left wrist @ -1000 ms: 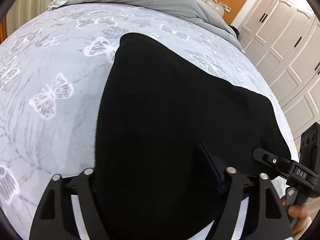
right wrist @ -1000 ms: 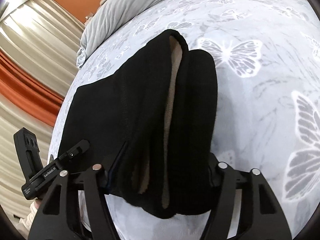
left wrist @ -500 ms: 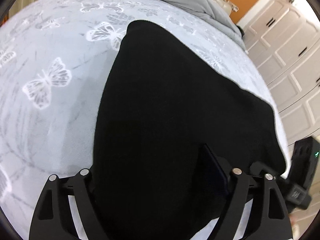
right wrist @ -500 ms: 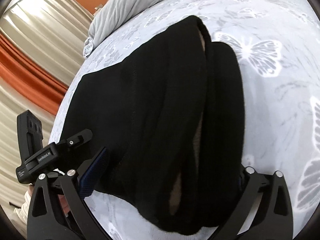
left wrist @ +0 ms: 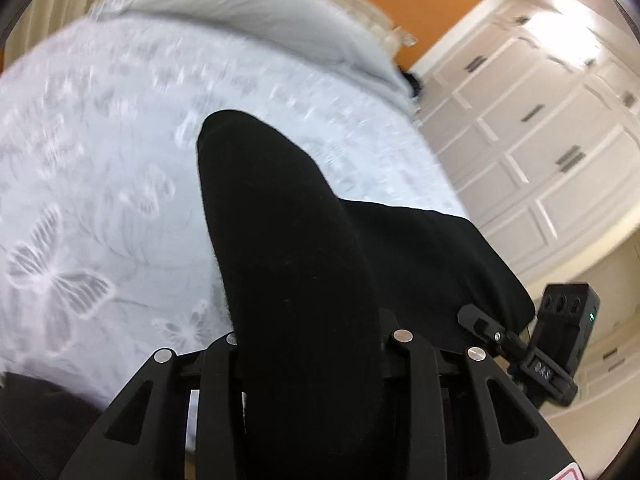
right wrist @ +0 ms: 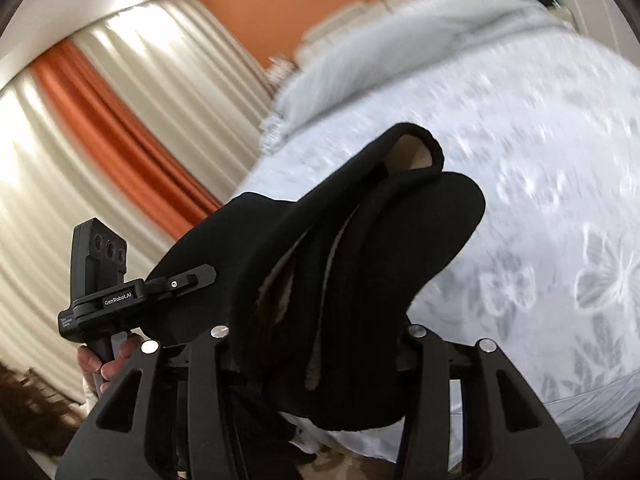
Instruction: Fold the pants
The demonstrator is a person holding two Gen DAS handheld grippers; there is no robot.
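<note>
The black pants (left wrist: 296, 272) with a beige fleece lining hang folded between my two grippers, lifted off the bed. In the left wrist view my left gripper (left wrist: 312, 344) is shut on one end of the pants. In the right wrist view the pants (right wrist: 360, 264) show bunched layers, and my right gripper (right wrist: 316, 336) is shut on their other end. The right gripper also shows in the left wrist view (left wrist: 520, 344). The left gripper also shows in the right wrist view (right wrist: 132, 296). The fingertips are hidden by cloth.
The bed has a pale butterfly-print cover (left wrist: 100, 168) and a grey duvet (left wrist: 248, 12) at its head. White wardrobe doors (left wrist: 540, 140) stand right of the bed. Cream and orange curtains (right wrist: 100, 128) hang on the other side.
Both grippers have closed on the pants and lifted them off the bed, tilting upward. The cloth now hangs bunched between the grippers instead of lying flat.
</note>
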